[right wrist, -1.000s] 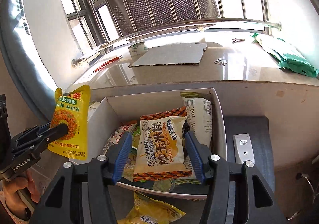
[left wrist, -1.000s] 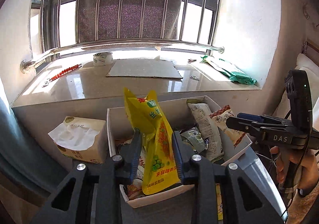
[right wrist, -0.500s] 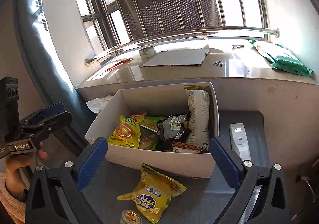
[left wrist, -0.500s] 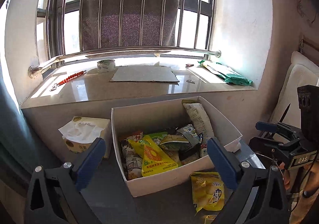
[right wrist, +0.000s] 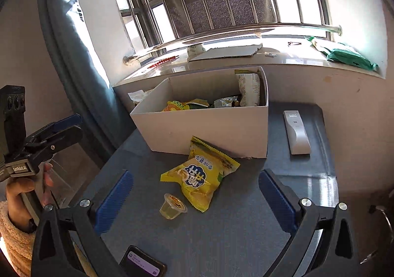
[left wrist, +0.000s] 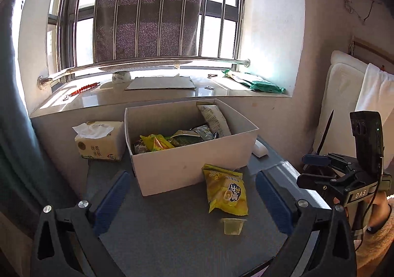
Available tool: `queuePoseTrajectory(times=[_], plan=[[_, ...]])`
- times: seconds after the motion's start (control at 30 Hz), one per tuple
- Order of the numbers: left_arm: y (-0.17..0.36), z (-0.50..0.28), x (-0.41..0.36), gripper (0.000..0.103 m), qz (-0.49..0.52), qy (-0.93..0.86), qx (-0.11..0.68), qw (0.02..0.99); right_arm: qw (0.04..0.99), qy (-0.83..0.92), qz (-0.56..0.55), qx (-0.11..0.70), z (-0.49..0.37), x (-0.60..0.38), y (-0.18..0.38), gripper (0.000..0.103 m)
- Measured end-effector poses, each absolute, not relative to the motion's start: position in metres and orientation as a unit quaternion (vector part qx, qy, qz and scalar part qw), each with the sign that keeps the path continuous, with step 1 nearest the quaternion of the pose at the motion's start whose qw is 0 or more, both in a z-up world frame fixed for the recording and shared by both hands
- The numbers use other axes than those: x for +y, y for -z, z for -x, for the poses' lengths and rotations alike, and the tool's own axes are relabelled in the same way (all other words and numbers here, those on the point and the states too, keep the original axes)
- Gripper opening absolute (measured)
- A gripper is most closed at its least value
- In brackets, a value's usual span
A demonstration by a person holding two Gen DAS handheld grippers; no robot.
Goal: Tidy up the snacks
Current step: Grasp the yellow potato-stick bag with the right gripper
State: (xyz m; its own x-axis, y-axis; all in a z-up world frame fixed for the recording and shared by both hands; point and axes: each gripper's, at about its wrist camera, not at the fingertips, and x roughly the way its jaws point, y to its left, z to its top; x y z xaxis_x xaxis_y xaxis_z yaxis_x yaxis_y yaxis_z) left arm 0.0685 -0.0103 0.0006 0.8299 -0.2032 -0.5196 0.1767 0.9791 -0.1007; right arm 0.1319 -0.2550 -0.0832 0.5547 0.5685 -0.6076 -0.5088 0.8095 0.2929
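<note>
Beside the white cardboard box [right wrist: 209,126], a yellow snack bag [right wrist: 202,176] and jelly cup [right wrist: 172,206] remain on the grey table [right wrist: 246,227]. We have released our packets into the box; left gripper [left wrist: 194,200] and right gripper [right wrist: 197,200] now gape empty, drawn back.

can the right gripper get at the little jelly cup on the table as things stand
Probably yes: the right gripper is open and empty, and the jelly cup sits in the open between its fingers, just beside the yellow snack bag, nothing over it.
</note>
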Motion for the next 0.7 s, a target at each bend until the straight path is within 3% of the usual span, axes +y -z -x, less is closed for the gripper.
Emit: queuePoseTrajectory(times=[0.33, 0.7], plan=[[0.053, -0.019, -0.003, 0.103, 0.088, 0.1, 0.307, 0.942, 0.859, -0.295, -0.088, 0.408, -0.114, -0.268, 0.135, 0.103], [0.081, -0.025, -0.017, 0.103, 0.075, 0.108, 0.342, 0.93, 0.818, -0.272, -0.142, 0.486, -0.203, -0.211, 0.173, 0.103]])
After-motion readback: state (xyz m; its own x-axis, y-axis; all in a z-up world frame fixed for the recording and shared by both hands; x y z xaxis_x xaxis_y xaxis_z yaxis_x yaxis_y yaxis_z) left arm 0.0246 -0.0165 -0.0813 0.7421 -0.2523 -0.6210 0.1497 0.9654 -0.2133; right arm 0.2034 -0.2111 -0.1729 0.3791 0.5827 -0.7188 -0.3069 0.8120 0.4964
